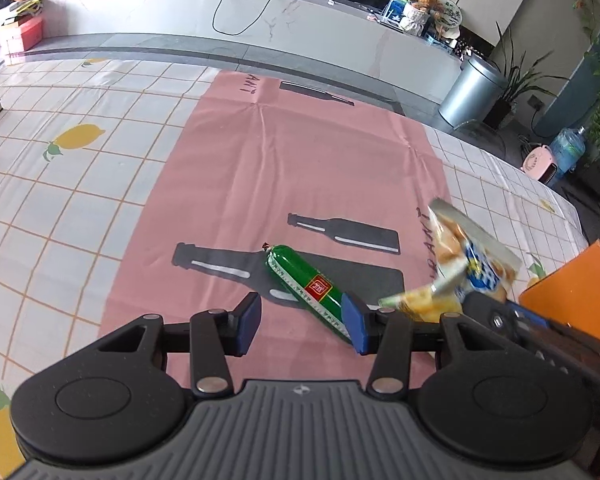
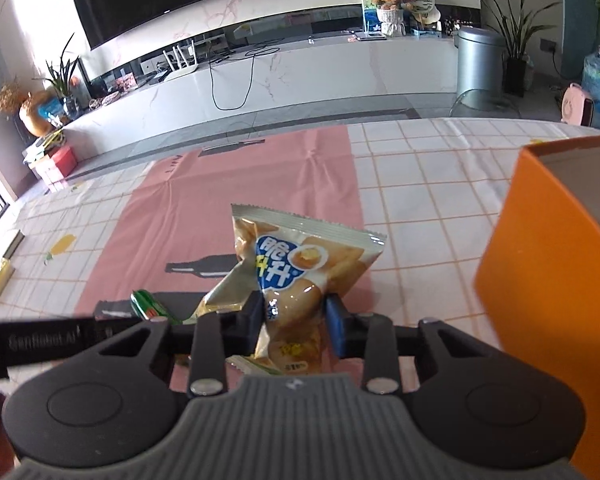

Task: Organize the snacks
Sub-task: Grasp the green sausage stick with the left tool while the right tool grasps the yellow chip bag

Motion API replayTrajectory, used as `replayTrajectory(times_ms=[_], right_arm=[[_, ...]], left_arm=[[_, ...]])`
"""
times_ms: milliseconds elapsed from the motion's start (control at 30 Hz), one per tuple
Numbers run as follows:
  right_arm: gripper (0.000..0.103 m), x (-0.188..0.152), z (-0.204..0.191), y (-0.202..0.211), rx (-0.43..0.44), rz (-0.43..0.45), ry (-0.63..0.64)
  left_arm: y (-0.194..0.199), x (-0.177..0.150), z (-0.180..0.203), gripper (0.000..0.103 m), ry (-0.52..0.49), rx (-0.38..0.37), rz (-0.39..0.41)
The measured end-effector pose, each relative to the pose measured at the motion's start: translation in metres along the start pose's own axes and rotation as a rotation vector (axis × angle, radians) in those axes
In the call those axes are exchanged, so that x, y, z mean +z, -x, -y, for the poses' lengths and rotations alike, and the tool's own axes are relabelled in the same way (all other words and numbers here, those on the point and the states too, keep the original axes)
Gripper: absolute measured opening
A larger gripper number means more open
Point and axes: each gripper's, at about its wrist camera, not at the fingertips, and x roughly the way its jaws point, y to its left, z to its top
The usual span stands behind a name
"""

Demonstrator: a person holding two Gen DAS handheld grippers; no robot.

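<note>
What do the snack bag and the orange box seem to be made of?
Snack bag: likely thin plastic film, glossy; it crinkles, shines, and has a serrated sealed edge. Orange box: probably cardboard, matte; flat stiff walls, pale inner side, a thin top edge.

Left tool [image 1: 302, 322] angled down, jaws apart, empty; right tool [image 2: 294, 322] clamped shut.

Snack bag [image 2: 296, 276]: blue oval w/ white & yellow Chinese chars "脆升升". Left gripper's arm [image 2: 40, 344], at 9 o'clock in right wrist view: "GenRobot.AI". Pink mat [image 1: 300, 160]: sideways "RANT" lettering, partly cut. Green sausage [image 1: 308, 284]: red label, chars too small.
</note>
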Motion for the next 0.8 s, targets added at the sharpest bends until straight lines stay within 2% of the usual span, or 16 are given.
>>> replayTrajectory(times_ms=[133, 267, 367, 500, 567, 600, 633, 800], right_arm=[[0.031, -0.006, 0.014, 0.011, 0.012, -0.008, 0.046], [0.032, -0.012, 0.022, 0.019, 0.001, 0.001, 0.093], [0.034, -0.013, 0.027, 0.023, 0.021, 0.010, 0.083], [0.057, -0.011, 0.027, 0.023, 0.034, 0.022, 0.040], [0.063, -0.008, 0.026, 0.021, 0.041, 0.032, 0.010], [0.072, -0.007, 0.026, 0.019, 0.032, 0.034, -0.007], [0.076, -0.005, 0.026, 0.016, 0.007, 0.033, -0.025], [0.076, 0.009, 0.033, 0.002, -0.033, 0.018, -0.162]], left_arm=[[-0.010, 0.005, 0.004, 0.055, 0.049, -0.011, -0.006], [-0.023, 0.009, 0.010, 0.054, 0.067, 0.031, -0.014], [-0.028, 0.009, 0.016, 0.041, 0.045, 0.059, -0.009], [-0.026, 0.006, 0.025, 0.037, -0.038, 0.075, 0.005], [-0.025, 0.004, 0.029, 0.035, -0.092, 0.073, 0.003], [-0.024, 0.003, 0.030, 0.034, -0.112, 0.074, -0.001], [-0.023, 0.003, 0.031, 0.034, -0.131, 0.074, -0.006], [-0.020, 0.002, 0.035, 0.031, -0.218, 0.073, -0.038]])
